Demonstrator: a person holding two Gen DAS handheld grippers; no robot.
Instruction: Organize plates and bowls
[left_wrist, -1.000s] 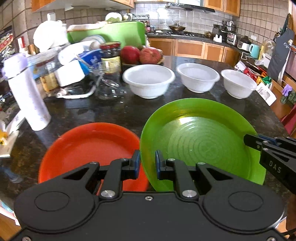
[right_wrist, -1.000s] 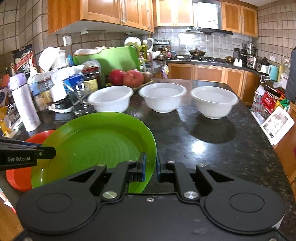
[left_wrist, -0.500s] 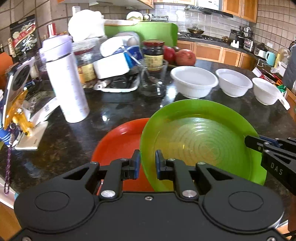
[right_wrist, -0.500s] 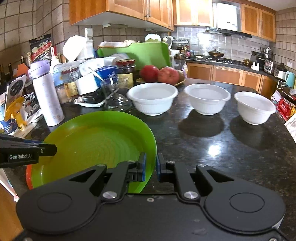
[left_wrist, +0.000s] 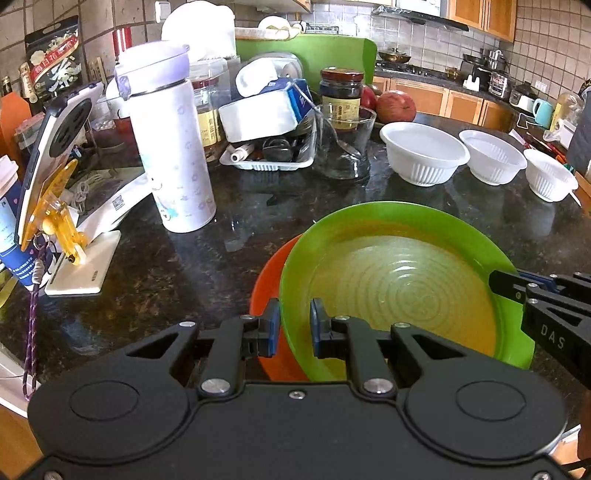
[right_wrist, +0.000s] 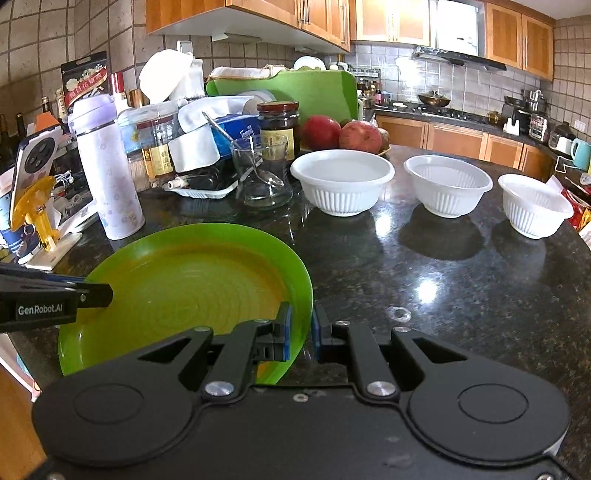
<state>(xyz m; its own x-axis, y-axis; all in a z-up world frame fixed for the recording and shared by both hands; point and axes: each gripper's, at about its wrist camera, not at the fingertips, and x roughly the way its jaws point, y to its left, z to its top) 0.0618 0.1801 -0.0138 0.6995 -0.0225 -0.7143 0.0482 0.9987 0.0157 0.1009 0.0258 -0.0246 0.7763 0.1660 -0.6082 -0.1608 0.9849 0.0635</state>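
The left gripper and the right gripper each pinch one side of the round, shiny green plate, just over the orange plate.

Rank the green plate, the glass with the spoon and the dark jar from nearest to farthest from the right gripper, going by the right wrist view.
1. Green plate: rim clamped in the right gripper jaws, lower left.
2. Glass with the spoon: mid-counter, left of the bowls.
3. Dark jar: right behind the glass.
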